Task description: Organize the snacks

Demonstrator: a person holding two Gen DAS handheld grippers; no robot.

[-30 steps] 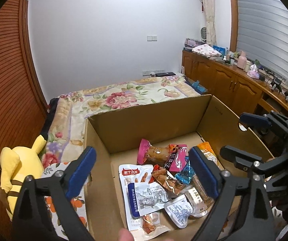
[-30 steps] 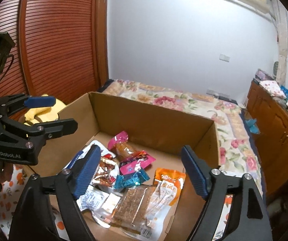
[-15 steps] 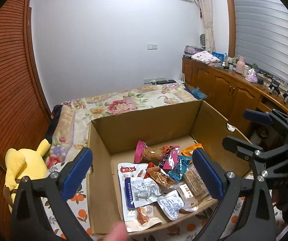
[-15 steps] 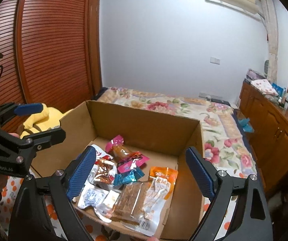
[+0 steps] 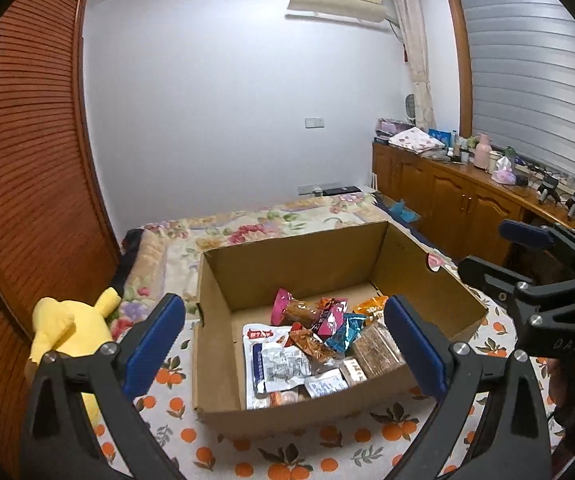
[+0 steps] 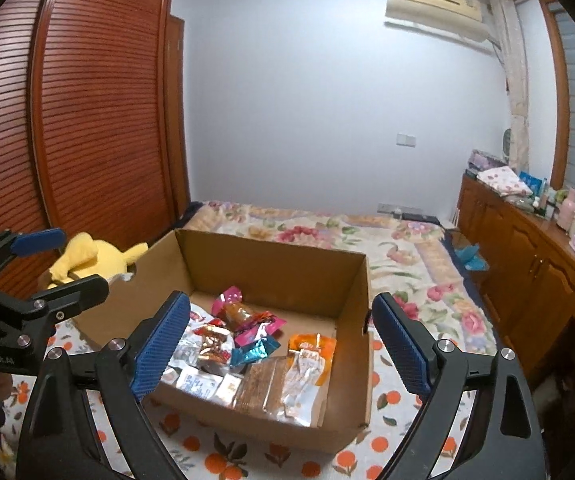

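A bed (image 5: 271, 220) with a floral cover fills the middle of both views, its near end spread with an orange-print cloth (image 5: 287, 456). On that cloth, at centre frame, sits an open cardboard box (image 5: 215, 344) with plain brown walls. The snacks (image 5: 315, 344) lie in a loose heap on its floor: a white pouch with red lettering (image 5: 265, 356), a flat brown bar in clear wrap (image 6: 261, 386), an orange-and-white packet (image 6: 311, 360), a pink-ended wrapper (image 6: 233, 306) and a small teal one (image 6: 253, 350). A yellow plush toy (image 5: 67, 336) rests at lower left. The left gripper (image 5: 285, 344) hangs above the box's near edge, blue pads spread wide with nothing between them; the right gripper (image 6: 279, 346) is likewise spread and empty.
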